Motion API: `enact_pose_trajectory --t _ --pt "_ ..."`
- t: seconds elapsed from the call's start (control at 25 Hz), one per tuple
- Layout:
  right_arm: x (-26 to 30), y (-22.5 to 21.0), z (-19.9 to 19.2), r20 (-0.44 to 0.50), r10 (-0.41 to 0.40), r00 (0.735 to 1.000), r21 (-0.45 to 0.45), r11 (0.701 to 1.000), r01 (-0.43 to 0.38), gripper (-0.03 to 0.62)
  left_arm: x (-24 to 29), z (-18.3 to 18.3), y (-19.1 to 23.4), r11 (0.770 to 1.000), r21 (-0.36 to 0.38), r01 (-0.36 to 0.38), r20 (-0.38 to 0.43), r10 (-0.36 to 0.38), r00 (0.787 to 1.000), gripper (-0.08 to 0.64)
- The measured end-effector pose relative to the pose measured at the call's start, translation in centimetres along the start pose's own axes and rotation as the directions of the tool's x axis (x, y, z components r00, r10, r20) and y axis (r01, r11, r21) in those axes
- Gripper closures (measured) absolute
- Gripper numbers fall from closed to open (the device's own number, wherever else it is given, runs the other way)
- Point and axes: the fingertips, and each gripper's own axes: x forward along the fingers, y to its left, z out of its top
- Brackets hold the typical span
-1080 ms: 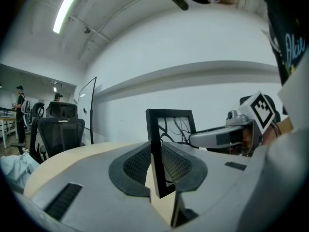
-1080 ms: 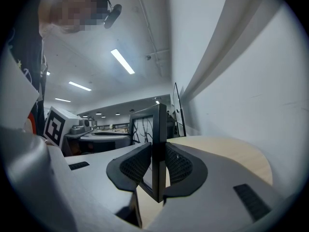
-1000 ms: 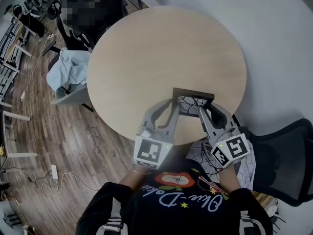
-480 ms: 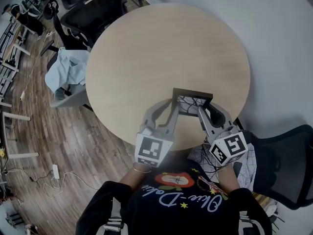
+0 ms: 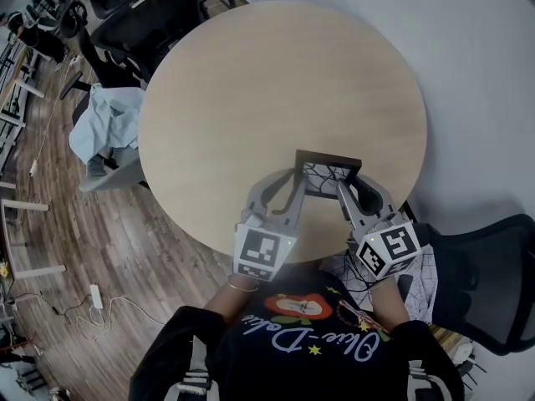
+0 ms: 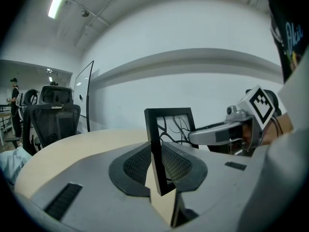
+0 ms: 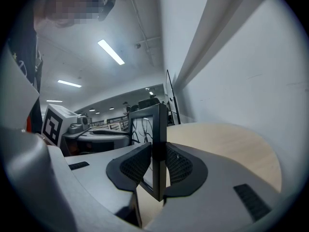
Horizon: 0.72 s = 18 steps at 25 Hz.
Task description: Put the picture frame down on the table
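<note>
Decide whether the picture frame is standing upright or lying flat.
Upright: picture frame held vertical, side rails clamped by left gripper and right gripper.

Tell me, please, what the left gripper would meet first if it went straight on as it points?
The left gripper is shut on the frame. Ahead lies bare table, and it tilts slightly down, so probably the table, the frame's lower edge touching first; depth is unclear.

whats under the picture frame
The round wooden table lies under the picture frame. The left gripper and right gripper hide most of its lower edge; contact cannot be told.
</note>
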Motion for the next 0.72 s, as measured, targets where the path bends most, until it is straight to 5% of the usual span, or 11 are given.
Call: enact_pose_trajectory --t 0.72 --pt "3.1 -1.5 -1.7 -0.068 -0.021 0.997 0.030 0.999 0.023 0.514 2.6 -2.1 2.2 0.999 -0.027 0.039 -0.057 -0.040 0.998 0.509"
